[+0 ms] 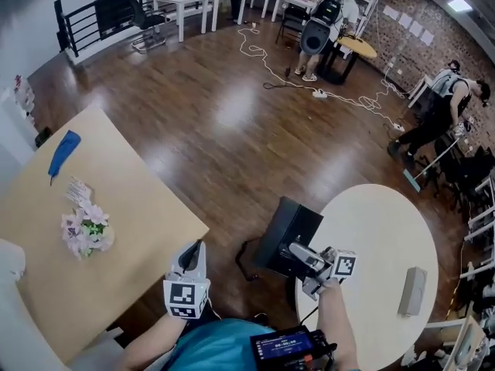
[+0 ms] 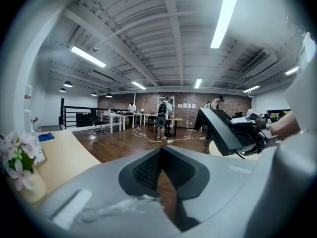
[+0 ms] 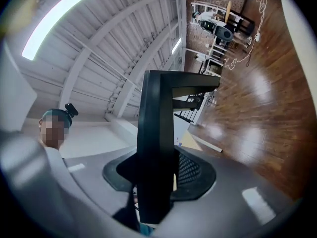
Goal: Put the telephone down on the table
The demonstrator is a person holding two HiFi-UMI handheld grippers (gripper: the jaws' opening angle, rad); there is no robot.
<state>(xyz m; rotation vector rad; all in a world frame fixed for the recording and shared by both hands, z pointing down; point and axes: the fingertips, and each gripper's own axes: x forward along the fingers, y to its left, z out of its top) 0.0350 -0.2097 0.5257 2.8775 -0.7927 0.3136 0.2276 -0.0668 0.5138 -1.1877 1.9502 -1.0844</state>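
Note:
The telephone [image 1: 286, 234] is a black flat-panelled desk set. My right gripper [image 1: 295, 252] is shut on it and holds it in the air at the near left edge of the round white table [image 1: 387, 230]. In the right gripper view the black telephone [image 3: 156, 148] stands clamped between the jaws of the right gripper [image 3: 158, 177] and fills the middle. The left gripper view shows the telephone [image 2: 225, 130] off to the right, held up beside the person's hand. My left gripper [image 1: 192, 252] hovers between the two tables. In its own view the left gripper [image 2: 161, 150] is shut on nothing.
A wooden table [image 1: 116, 207] at the left carries a pot of flowers [image 1: 87, 230] and a blue object [image 1: 63, 151]. A grey block [image 1: 412, 291] lies on the round table. Cables [image 1: 309, 83] trail over the wooden floor. People [image 1: 325, 22] stand at the far tables.

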